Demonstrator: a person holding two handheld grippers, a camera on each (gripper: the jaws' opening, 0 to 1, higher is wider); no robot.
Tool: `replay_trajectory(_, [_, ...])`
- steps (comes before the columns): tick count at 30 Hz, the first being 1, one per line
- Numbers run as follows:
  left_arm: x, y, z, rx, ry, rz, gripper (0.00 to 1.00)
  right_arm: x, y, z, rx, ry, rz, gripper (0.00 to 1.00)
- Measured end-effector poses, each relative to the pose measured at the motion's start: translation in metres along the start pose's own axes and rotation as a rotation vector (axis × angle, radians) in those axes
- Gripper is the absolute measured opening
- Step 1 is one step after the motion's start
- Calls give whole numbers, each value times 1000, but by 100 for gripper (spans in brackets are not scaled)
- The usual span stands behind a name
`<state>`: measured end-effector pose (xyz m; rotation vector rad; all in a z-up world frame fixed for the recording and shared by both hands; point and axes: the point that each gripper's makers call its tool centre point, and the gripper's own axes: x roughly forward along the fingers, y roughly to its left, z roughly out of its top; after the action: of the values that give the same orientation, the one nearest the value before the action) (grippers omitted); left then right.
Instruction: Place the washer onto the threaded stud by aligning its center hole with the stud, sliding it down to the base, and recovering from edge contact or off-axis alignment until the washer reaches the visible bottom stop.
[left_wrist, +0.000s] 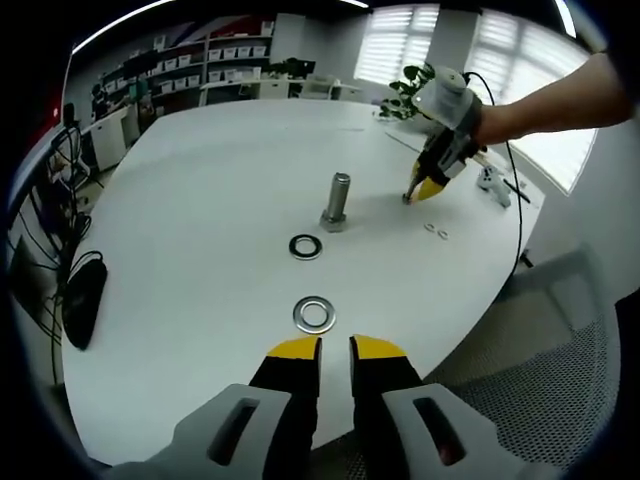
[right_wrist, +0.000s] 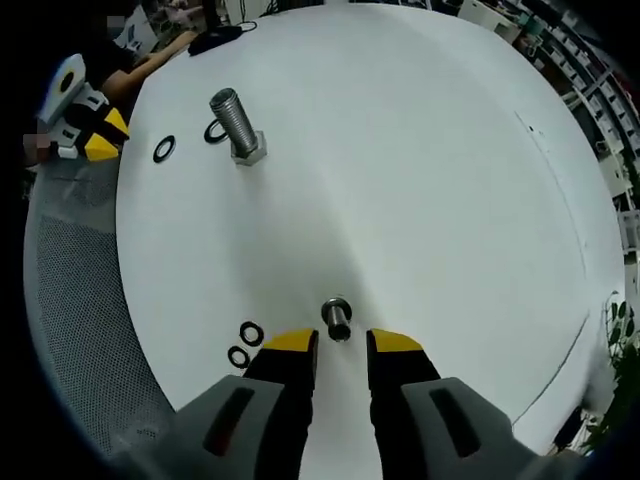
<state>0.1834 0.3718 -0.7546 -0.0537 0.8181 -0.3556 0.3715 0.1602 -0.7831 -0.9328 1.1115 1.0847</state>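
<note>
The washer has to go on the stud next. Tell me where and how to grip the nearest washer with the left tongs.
Take the nearest washer by its rim, coming down from above with the left tongs. It lies flat on the white table, so tipping one edge up first probably helps. Leave the center hole free for the threaded stud.

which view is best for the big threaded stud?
Left gripper view: the big stud stands upright near the middle of the white table, its hex base and two large washers in front all clear. In the right gripper view the same stud sits far off near the top left and appears tilted, though its threads show.
</note>
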Motion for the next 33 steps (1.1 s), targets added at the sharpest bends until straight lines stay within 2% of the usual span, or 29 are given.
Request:
replay_trajectory(9, [1,4,-4,-10,21,22,10,-5,-2,-27,23,-13,15,22])
replay_trajectory(19, [0,8,-6,-10,25,43,10,-5,7,-36,12,-30,33,23])
replay_trajectory(21, [-3,8,1,-2,-10,46,10,-5,7,-37,12,-35,36,23])
replay_trajectory(23, [-3,9,3,-14,-16,48,11,-5,7,-40,17,-38,37,23])
replay_trajectory(26, [-1,10,-2,-6,4,56,11,-7,8,-44,21,-43,39,23])
replay_trajectory(33, [-1,11,-1,0,5,61,11,-10,8,-49,32,-65,40,23])
